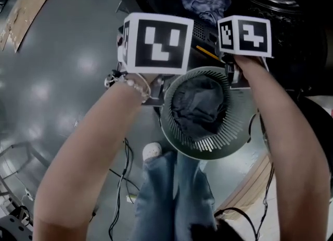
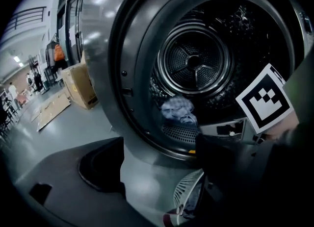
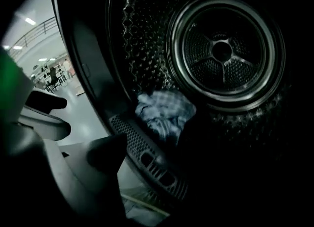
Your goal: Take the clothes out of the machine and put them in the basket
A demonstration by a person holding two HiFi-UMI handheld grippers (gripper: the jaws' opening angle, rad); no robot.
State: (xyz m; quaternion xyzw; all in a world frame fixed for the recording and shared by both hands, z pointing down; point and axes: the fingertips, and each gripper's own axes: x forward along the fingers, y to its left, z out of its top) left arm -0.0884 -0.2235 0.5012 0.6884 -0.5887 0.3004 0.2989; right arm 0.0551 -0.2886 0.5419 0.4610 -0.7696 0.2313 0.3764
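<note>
**One checked cloth in the drum, both grippers empty**

The blue-and-white checked cloth (image 3: 164,113) lies crumpled at the bottom front of the perforated steel drum (image 2: 196,62), just behind the perforated strip at the door lip. Neither gripper touches it. Below the door opening, on the grey floor (image 1: 78,68), stands the round grey plastic basket (image 1: 208,149) with a slatted wall. A dark grey garment (image 1: 200,104) lies inside it.

You hold your right gripper (image 3: 157,167) at the door opening, pointed down into the drum toward the cloth. Its jaws stand apart with nothing between them; the right one is mostly lost in the dark. Your left gripper (image 2: 159,164) is just beside it, a little further outside the machine, and it also points downward at the opening. Its jaws are wide apart and empty; between them you see the door rim and a part of the basket. In the head view the two grippers sit side by side above the far rim of the basket, near each other but apart.

Your legs in blue jeans (image 1: 177,193) stand just behind the basket. A brown cardboard box (image 2: 78,86) stands on the floor to the left of the machine.
</note>
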